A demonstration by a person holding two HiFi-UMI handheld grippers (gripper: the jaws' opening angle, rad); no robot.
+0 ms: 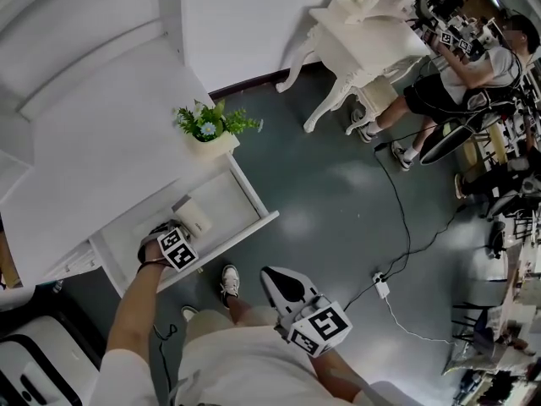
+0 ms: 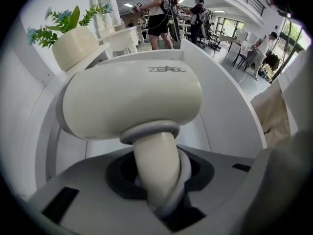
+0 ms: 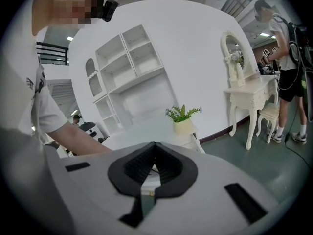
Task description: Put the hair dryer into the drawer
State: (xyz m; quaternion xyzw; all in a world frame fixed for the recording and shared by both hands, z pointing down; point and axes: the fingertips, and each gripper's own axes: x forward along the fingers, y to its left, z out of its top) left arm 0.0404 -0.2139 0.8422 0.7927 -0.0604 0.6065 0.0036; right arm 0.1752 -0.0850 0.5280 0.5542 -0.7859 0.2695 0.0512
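- Dryer point(image 2: 132, 102): cream, with a pale grey ring at the neck.
- Drawer point(image 1: 254, 194): white.
- Pot point(image 1: 215, 146): cream.
- Plant point(image 1: 221, 121): green, with pale blue flowers.
- Floor point(image 1: 338, 184): dark grey-green.
- Right gripper point(image 3: 154, 151): light grey, with black pads.
- Cube point(image 1: 321, 326): black-and-white squares.

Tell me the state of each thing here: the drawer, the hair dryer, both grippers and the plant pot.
drawer: open.
hair dryer: gripped by its handle, at the open drawer.
left gripper: jaws shut on the hair dryer's handle.
right gripper: jaws shut, nothing between them.
plant pot: upright on the cabinet top.
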